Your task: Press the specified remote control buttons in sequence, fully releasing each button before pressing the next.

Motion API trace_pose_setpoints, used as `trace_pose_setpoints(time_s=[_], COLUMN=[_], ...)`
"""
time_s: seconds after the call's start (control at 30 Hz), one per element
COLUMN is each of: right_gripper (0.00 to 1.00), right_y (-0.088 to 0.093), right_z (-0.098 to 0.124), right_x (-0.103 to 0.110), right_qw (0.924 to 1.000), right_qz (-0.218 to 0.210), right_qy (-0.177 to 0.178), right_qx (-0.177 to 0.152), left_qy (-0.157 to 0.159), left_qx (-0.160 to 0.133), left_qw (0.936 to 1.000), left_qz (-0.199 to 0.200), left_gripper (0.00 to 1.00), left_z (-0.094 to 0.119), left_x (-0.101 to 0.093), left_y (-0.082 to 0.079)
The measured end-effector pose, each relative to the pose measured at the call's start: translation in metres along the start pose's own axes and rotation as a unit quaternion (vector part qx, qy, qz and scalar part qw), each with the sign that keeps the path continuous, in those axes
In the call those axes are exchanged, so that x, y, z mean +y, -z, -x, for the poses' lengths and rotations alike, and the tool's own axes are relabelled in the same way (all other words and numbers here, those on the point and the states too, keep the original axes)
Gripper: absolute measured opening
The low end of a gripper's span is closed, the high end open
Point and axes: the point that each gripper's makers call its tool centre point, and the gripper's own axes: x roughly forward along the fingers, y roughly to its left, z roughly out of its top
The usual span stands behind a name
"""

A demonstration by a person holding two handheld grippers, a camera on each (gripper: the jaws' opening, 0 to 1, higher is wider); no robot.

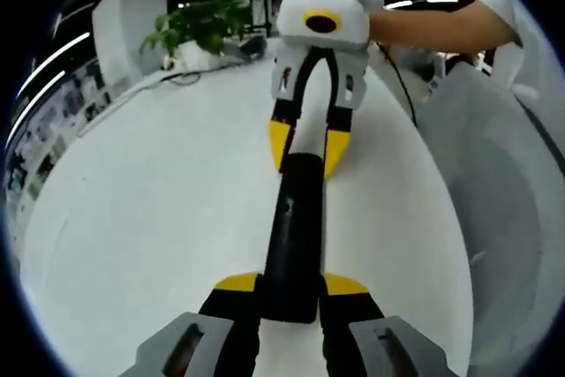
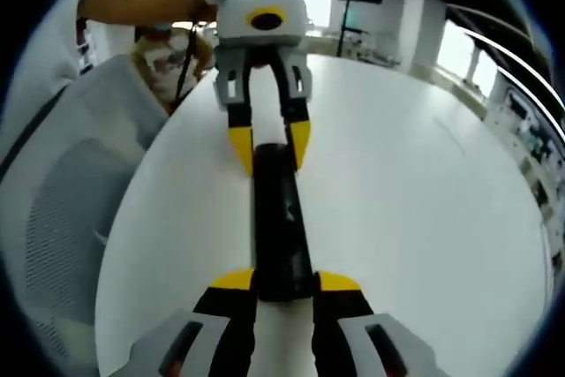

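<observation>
A long black remote control (image 1: 291, 236) hangs lengthwise over the white table (image 1: 150, 209), held at both ends. In the left gripper view my left gripper (image 1: 291, 284) has its yellow-tipped jaws shut on the near end. My right gripper (image 1: 308, 143) faces me and clamps the far end. The right gripper view is the mirror of this: the remote control (image 2: 281, 227) runs from my right gripper (image 2: 285, 281) up to the left gripper (image 2: 269, 141). The remote's buttons are too dark to make out.
A potted plant (image 1: 199, 28) and a cable (image 1: 185, 77) sit at the table's far edge. A grey mesh chair (image 2: 71, 209) stands beside the table (image 2: 415, 200). A person's arm (image 1: 441, 28) reaches to the right gripper.
</observation>
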Motion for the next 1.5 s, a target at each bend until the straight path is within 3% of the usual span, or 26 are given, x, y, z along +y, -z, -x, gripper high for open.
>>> trace_pose_setpoints(time_s=[1.5], right_gripper=[0.22], right_y=[0.0], right_z=[-0.0006], right_x=[-0.0018], right_qw=[0.9999], right_qz=[0.004], right_qy=[-0.001], right_qx=[0.013], left_qy=[-0.005], left_qx=[-0.001], left_qw=[1.0], left_qz=[-0.003], left_gripper=[0.24], left_z=[0.0007], left_x=[-0.0007], left_y=[-0.0006])
